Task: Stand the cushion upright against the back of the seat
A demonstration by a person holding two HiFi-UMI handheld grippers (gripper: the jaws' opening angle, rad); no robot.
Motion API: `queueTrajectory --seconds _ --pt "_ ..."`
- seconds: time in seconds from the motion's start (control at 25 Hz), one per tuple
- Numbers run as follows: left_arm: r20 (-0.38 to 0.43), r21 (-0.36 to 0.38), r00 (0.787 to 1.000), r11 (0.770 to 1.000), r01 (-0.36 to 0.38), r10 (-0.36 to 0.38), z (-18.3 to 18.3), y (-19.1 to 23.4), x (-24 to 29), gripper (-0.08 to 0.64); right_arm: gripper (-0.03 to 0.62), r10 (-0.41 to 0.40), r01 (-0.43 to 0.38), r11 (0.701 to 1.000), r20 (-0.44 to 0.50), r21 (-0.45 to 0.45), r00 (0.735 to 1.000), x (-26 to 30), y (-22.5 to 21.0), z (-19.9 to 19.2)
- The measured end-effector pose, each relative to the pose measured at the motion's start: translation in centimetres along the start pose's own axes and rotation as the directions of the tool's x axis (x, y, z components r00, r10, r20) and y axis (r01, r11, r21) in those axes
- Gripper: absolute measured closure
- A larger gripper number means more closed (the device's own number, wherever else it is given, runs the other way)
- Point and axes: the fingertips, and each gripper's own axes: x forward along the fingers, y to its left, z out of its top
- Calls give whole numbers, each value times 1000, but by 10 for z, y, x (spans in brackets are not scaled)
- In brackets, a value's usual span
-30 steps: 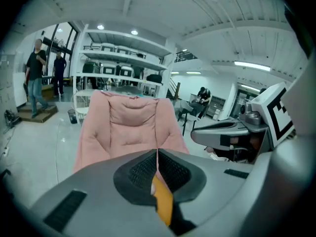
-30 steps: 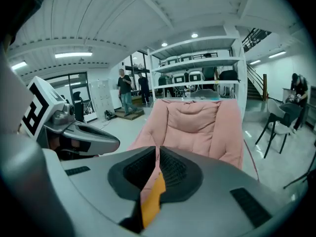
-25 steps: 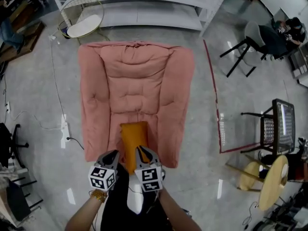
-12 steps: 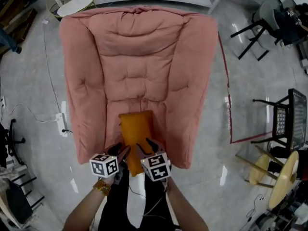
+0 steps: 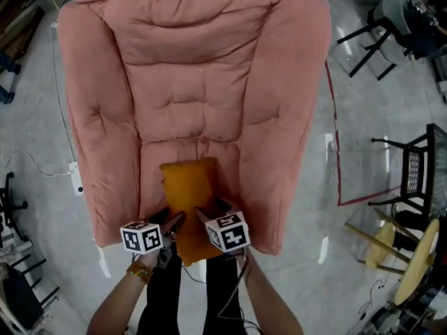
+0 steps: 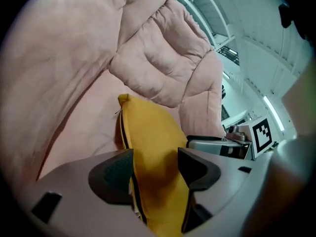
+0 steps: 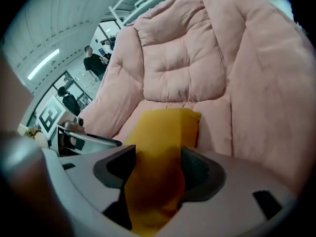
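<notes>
An orange cushion [image 5: 187,190] lies flat on the seat of a pink padded armchair [image 5: 188,82], its near end hanging over the front edge. My left gripper [image 5: 170,221] straddles the cushion's [image 6: 148,132] near left edge, by the dark zipper seam. Its jaws are opening, with the cushion between the pads [image 6: 114,174]. My right gripper [image 5: 211,211] sits over the near right part of the cushion [image 7: 163,132]. Its jaws are opening too, with orange fabric filling the gap. The left gripper [image 6: 155,164] and the right gripper [image 7: 157,166] stand side by side, pointing down toward the chair's back.
The chair's thick armrests [image 5: 286,117] rise on both sides of the seat. A red tape line [image 5: 334,138] runs on the floor to the right, beyond it black chairs [image 5: 419,180] and a round wooden table [image 5: 413,264]. A power strip [image 5: 75,179] lies left.
Both grippers have dropped lower onto the cushion's near end, and their jaws went from shut to wide apart around it. The armchair now fills more of the head view.
</notes>
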Motion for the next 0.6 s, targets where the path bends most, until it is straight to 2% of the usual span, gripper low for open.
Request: queueTrajectory --seconds 0.12,0.24,0.32,0.6 --pt "-11 -36 1000 999 1 -1 -9 9 9 293 316 30 -30 998 -15 50 999 7 -4 -7" --pt "-10 -60 1000 998 13 -14 -13 13 16 293 318 40 -38 998 -34 52 999 13 -5 -11" --pt "-7 -46 1000 999 3 -3 -13 13 16 297 329 48 -46 998 -46 52 998 16 -5 -12" --pt "8 24 1000 999 -27 27 -5 4 8 423 439 24 -24 1000 -34 1 999 13 7 -7"
